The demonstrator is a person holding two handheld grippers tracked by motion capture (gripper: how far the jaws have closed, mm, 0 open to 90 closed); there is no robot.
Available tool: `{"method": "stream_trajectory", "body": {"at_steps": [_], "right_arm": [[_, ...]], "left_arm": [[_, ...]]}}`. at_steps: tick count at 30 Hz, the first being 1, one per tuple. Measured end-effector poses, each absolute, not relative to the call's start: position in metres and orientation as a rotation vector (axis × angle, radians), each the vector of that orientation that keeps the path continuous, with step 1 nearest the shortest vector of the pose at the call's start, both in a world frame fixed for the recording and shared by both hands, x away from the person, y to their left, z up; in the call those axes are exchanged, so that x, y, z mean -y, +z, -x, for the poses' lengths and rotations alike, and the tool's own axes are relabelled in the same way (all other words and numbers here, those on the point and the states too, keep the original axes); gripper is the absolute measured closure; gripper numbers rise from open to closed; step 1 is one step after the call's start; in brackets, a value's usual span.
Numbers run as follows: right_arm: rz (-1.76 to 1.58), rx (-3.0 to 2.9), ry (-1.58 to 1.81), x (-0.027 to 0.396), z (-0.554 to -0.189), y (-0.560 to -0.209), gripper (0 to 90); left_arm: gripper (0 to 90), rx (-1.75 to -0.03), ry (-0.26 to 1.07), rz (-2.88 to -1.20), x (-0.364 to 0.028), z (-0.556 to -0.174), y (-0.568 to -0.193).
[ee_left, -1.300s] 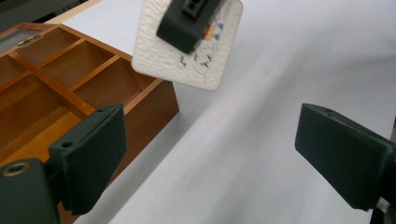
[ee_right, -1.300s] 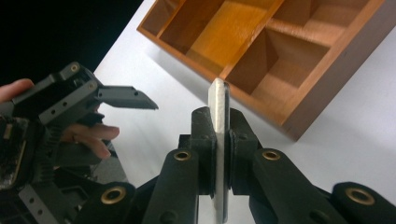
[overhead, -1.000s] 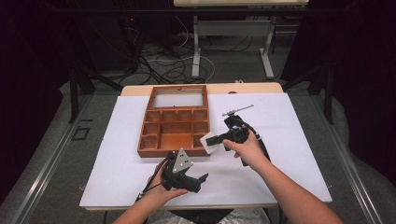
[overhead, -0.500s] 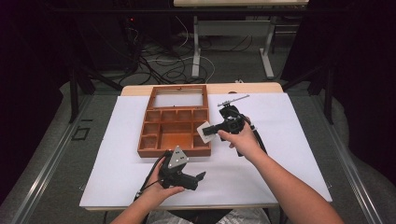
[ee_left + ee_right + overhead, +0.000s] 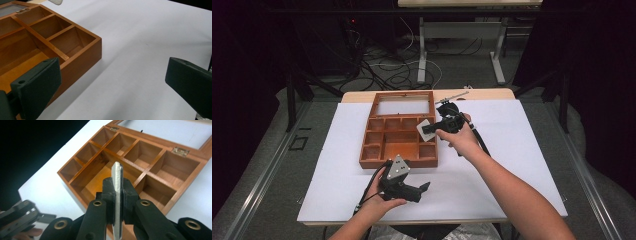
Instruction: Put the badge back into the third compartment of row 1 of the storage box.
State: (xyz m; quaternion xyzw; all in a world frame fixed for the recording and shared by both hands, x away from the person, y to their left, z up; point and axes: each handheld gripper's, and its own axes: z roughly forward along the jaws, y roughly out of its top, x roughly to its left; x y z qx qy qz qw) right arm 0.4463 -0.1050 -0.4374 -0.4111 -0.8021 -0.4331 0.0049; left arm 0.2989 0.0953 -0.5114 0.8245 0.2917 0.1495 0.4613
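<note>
An orange-brown wooden box with several open compartments lies on the white table sheet, its glazed lid folded flat behind it. My right gripper hovers over the box's right-hand compartments, shut on a thin pale grey plate. In the right gripper view the plate stands edge-on between the pads of that gripper, above the box. My left gripper rests in a hand near the table's front edge, open and holding nothing. In the left gripper view its jaws stand wide beside the box's corner.
The white sheet covers the table, with bare room right of the box and along the front. The right gripper's black cable trails across the sheet. Beyond the table, cables and another table's legs stand on the dark floor.
My right gripper has carried the grey plate up and toward the far side, from the box's right front corner to over its right compartments. The left gripper has barely moved.
</note>
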Motion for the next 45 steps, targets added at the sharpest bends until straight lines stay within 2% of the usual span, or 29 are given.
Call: {"method": "stream_trajectory", "body": {"at_steps": [29, 45], "right_arm": [[1.376, 2.597, -1.394, 0.079, -0.493, -0.453, 84.1], [1.357, 2.652, -1.372, 0.055, -0.509, -0.467, 84.1]], "left_arm": [[1.3, -0.798, 0.359, -1.985, -0.114, -0.303, -0.512], [2.6, -0.909, 0.369, -1.993, -0.121, -0.308, -0.516]]}}
